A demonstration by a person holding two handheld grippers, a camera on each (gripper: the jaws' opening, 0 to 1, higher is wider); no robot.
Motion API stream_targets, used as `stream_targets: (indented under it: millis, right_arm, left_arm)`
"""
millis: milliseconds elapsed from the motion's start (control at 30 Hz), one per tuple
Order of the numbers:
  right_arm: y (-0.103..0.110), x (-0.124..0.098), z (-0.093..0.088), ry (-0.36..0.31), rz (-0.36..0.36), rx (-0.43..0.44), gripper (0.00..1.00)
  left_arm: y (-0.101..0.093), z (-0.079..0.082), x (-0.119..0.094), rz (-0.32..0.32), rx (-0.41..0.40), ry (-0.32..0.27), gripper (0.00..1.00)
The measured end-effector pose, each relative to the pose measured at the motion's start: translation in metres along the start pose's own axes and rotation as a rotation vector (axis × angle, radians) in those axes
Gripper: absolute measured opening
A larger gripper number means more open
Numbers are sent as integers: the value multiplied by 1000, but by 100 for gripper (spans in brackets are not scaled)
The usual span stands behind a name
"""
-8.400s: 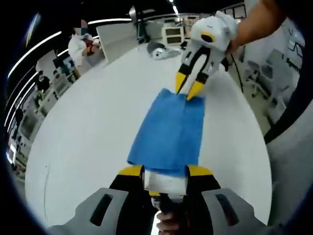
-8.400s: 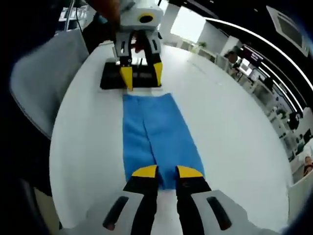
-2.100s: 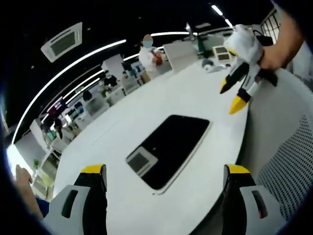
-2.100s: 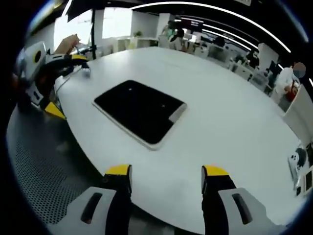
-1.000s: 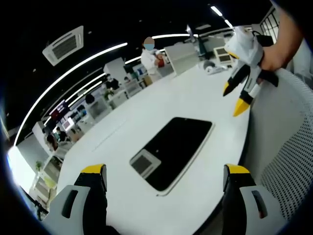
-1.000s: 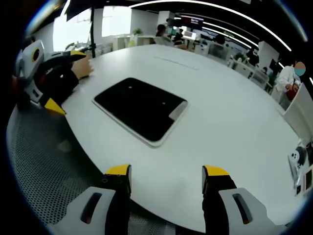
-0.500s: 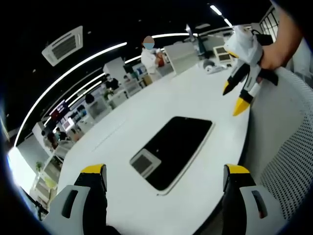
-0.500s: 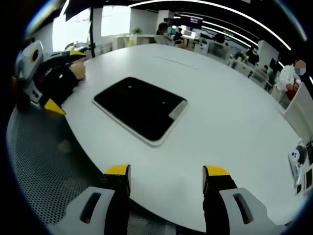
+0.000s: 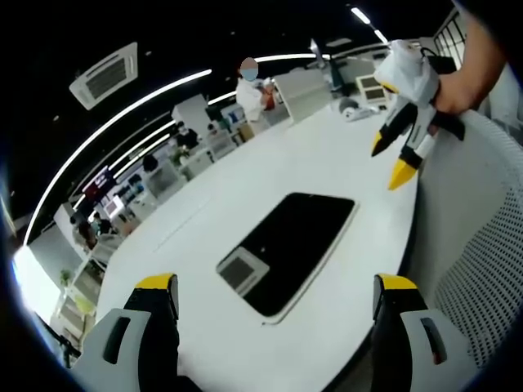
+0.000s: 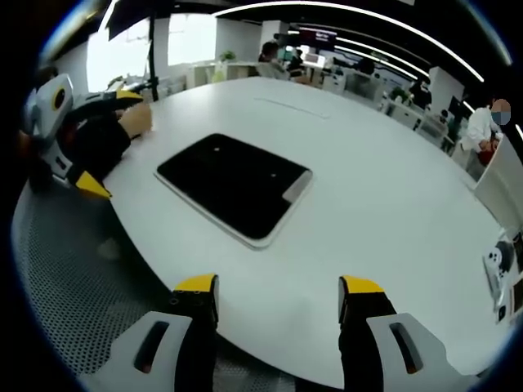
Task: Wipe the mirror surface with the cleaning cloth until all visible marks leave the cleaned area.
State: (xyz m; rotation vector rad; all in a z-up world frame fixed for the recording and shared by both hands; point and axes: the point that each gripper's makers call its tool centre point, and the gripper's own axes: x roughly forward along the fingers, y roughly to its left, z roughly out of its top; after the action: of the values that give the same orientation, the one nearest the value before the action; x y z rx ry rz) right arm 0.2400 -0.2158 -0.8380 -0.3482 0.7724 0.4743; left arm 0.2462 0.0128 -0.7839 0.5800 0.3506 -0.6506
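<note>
The mirror (image 9: pixel 296 243) is a dark rectangular slab with a pale rim, lying flat on the round white table (image 9: pixel 245 188). A small grey patch (image 9: pixel 243 268) sits at one of its corners. My left gripper (image 9: pixel 276 283) hangs back from the table edge, its jaws wide apart and empty. In the right gripper view the same mirror (image 10: pixel 233 186) lies ahead of my right gripper (image 10: pixel 278 286), which is open and holds nothing. The right gripper (image 9: pixel 391 162), held in a hand, shows at the upper right. The left gripper (image 10: pixel 106 140) shows at the left, open.
A grey mesh chair (image 9: pixel 482 269) stands against the table edge, and its mesh (image 10: pixel 65 278) also lies under the right gripper. Small white items (image 9: pixel 353 106) sit at the table's far end. People and desks fill the office behind.
Earlier both grippers were shut on a blue cloth stretched between them on the table. Now both are open, empty and back from the table edge. Almost nothing has moved over the last second.
</note>
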Motion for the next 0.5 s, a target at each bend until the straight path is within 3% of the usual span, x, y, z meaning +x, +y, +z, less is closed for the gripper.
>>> stream_targets:
  millis: [500]
  right_arm:
    - [-1,-1,2,-15,5,12,56]
  left_arm:
    - [0,-1,1,0,5,8,99]
